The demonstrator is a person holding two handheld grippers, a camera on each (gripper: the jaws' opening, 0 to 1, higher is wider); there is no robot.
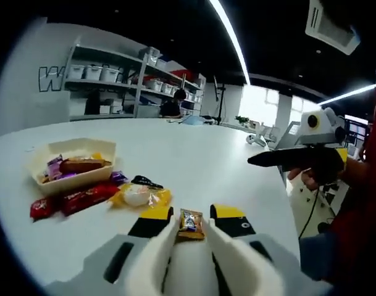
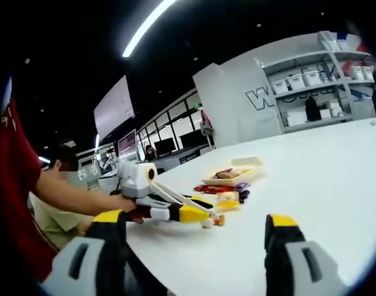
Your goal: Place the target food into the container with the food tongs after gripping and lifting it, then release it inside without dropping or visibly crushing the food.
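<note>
My left gripper (image 1: 192, 217) is shut on white food tongs (image 1: 155, 256). The tong tips pinch a small orange-brown wrapped candy (image 1: 191, 224) at or just above the white table; I cannot tell which. The beige container (image 1: 42, 177) sits to the far left with several snacks inside. In the right gripper view, the left gripper (image 2: 201, 214), the tongs (image 2: 175, 196) and the candy (image 2: 219, 220) lie short of the container (image 2: 257, 161). My right gripper (image 2: 194, 227) is open and empty, and it appears at the table's right edge (image 1: 257, 160), held by a hand.
Beside the container lie red wrappers (image 1: 73, 198), a yellow-wrapped snack (image 1: 141, 195), a purple wrapper (image 1: 118, 177) and a black item (image 1: 146, 180). The round white table (image 1: 194, 154) stretches beyond them. Shelves with bins (image 1: 113, 77) stand behind, with a person seated there.
</note>
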